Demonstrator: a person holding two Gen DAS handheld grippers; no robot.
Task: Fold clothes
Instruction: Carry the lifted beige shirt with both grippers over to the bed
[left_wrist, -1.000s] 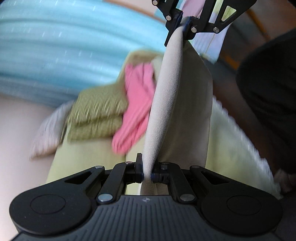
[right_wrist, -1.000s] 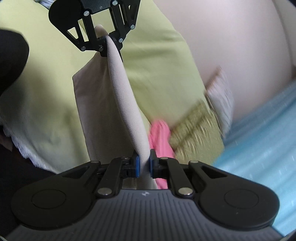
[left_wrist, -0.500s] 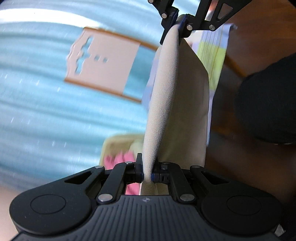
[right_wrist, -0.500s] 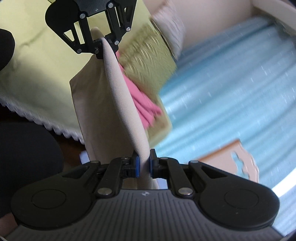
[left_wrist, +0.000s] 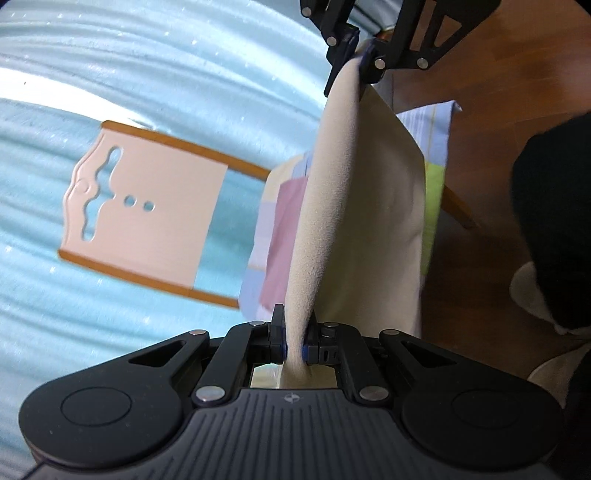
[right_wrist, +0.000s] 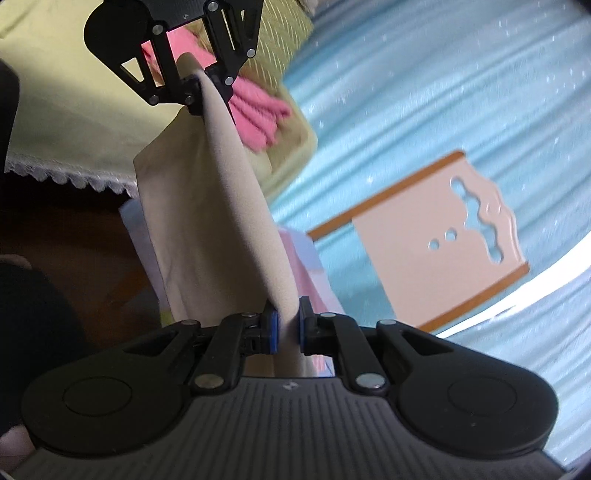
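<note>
A beige cloth (left_wrist: 354, 206) hangs stretched in the air between my two grippers, its lower part drooping. My left gripper (left_wrist: 294, 345) is shut on one end of it; the right gripper (left_wrist: 360, 62) shows at the top of the left wrist view, clamped on the other end. In the right wrist view the right gripper (right_wrist: 288, 332) is shut on the beige cloth (right_wrist: 218, 206), and the left gripper (right_wrist: 197, 94) holds the far end.
A pink garment (right_wrist: 258, 110) and a green patterned garment (right_wrist: 280, 33) lie on a pale green tablecloth (right_wrist: 62, 110) with a lace edge. A chair back (left_wrist: 147, 218) stands before a light blue curtain (left_wrist: 166, 74). A pastel striped cloth (left_wrist: 432, 140) and wooden floor (left_wrist: 517, 92) are below.
Both grippers have swung away from the table with the cloth still held. The pile of clothes has left the left wrist view; the chair and curtain now fill it.
</note>
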